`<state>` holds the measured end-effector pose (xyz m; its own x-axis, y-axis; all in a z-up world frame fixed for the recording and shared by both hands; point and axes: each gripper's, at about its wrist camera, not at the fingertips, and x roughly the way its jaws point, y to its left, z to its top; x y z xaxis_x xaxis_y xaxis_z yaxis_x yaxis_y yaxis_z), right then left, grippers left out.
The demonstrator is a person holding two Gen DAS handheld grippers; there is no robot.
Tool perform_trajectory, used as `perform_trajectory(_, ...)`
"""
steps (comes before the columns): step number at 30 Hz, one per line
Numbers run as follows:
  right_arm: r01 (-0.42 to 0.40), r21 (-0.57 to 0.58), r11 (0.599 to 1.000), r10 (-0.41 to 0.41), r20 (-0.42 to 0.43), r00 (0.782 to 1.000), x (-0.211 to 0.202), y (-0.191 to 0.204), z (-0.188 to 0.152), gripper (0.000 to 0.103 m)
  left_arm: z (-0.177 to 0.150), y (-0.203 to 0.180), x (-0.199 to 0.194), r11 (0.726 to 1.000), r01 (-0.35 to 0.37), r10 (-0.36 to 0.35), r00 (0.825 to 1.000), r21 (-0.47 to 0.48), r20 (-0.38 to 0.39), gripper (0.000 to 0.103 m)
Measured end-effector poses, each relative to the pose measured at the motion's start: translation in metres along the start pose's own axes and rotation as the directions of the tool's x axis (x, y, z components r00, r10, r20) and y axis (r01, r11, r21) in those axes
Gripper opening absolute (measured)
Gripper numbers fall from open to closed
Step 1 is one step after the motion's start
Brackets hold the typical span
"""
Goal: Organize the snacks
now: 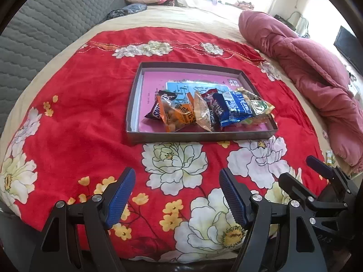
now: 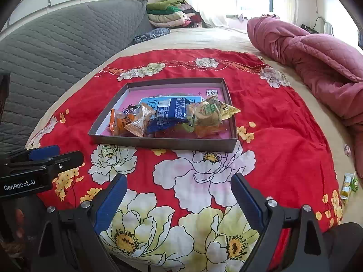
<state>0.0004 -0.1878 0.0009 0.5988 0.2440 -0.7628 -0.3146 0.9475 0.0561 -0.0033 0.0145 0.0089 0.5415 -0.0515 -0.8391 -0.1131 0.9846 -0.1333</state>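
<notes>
Glossy snack wrappers (image 1: 204, 111) (matt cardboard tray (image 1: 199, 136))

A red cloth (image 1: 79, 117) printed with white and yellow flowers covers the beige bed (image 1: 181, 15); on it a grey-walled tray (image 2: 158, 142) with a pink floor holds orange (image 1: 177, 115), dark blue (image 2: 169, 113) and green-gold (image 2: 207, 113) snack packets; a pink quilted blanket (image 2: 317, 56) lies at the bed's right edge
</notes>
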Motion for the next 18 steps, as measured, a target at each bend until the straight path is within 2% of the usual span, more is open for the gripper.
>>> perform_trajectory(18,0.016,-0.002,1.0,-0.016,0.017,1.0,0.0001,-0.0013,0.0033,0.093,-0.0012,-0.0012,0.0055,1.0,-0.021,0.021,1.0,0.015,-0.017,0.077)
